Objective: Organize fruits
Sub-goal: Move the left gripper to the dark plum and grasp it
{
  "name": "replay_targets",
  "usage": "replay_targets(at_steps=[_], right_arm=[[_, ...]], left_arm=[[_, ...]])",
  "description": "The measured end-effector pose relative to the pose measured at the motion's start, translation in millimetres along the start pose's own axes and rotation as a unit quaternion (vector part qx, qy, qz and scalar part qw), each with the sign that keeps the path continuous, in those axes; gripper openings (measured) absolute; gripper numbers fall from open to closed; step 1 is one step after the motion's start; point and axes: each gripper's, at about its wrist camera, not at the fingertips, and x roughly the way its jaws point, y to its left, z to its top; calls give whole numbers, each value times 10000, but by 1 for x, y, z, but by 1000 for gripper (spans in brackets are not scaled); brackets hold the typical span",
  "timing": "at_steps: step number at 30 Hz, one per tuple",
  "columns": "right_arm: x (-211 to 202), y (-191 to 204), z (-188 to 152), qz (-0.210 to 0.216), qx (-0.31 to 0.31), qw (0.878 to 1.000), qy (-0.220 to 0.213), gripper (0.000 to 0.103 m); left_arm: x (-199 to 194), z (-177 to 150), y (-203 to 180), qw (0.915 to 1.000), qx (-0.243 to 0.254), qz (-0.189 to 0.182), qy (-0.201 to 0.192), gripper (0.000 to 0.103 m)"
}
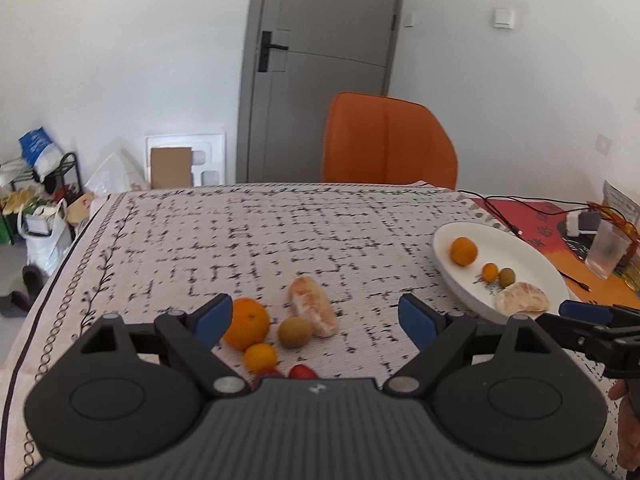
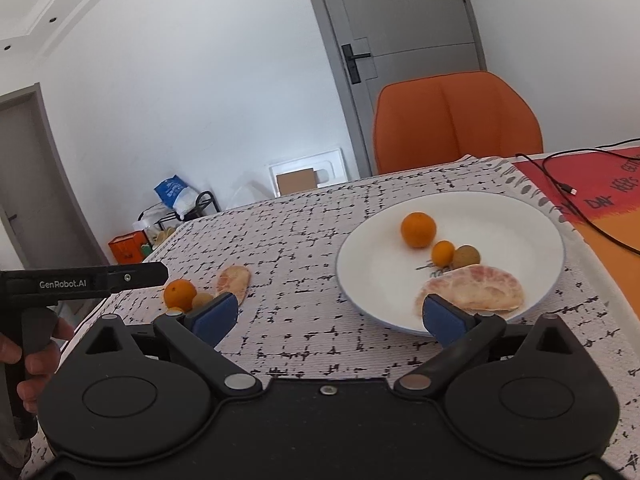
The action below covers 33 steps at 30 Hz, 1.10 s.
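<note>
A white plate [image 2: 368, 256] on the patterned tablecloth holds an orange [image 2: 418, 229], a small orange fruit [image 2: 443, 252], a brownish-green fruit [image 2: 466, 257] and a peeled pomelo segment [image 2: 476, 290]. Loose on the cloth lie an orange [image 1: 246, 323], a small orange fruit [image 1: 260, 357], a brownish-green fruit [image 1: 295, 331], a peeled pomelo segment [image 1: 313, 311] and a strawberry [image 1: 303, 371]. My left gripper [image 1: 316, 320] is open and empty above the loose fruit. My right gripper [image 2: 330, 316] is open and empty at the plate's near edge.
An orange chair [image 1: 388, 144] stands behind the table. To the right lie a red-orange mat [image 2: 600, 196], a black cable [image 2: 568, 192] and a plastic cup [image 1: 608, 250]. The table's left edge [image 1: 60, 276] drops to a cluttered floor.
</note>
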Motion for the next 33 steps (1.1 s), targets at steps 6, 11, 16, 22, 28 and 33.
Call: replay_targets(at_steps=[6, 11, 16, 22, 28, 33], right_arm=[[7, 10, -1, 86, -96, 9999, 100, 100], [13, 16, -2, 167, -127, 9996, 182, 100], [20, 21, -2, 301, -125, 9992, 244, 100], [28, 29, -3, 392, -190, 9987, 279, 100], [36, 36, -2, 457, -268, 9980, 343, 100], [43, 40, -3, 463, -286, 9976, 433, 100]], left_arm=[[-1, -8, 14, 9999, -128, 110, 30, 88], [-1, -14, 23, 9995, -271, 157, 42, 86], [1, -19, 34, 9990, -404, 172, 90, 78], [5, -27, 42, 9982, -536, 161, 193, 63], [10, -35, 49, 9974, -636, 123, 326, 50], [14, -39, 49, 9971, -657, 30, 393, 42]])
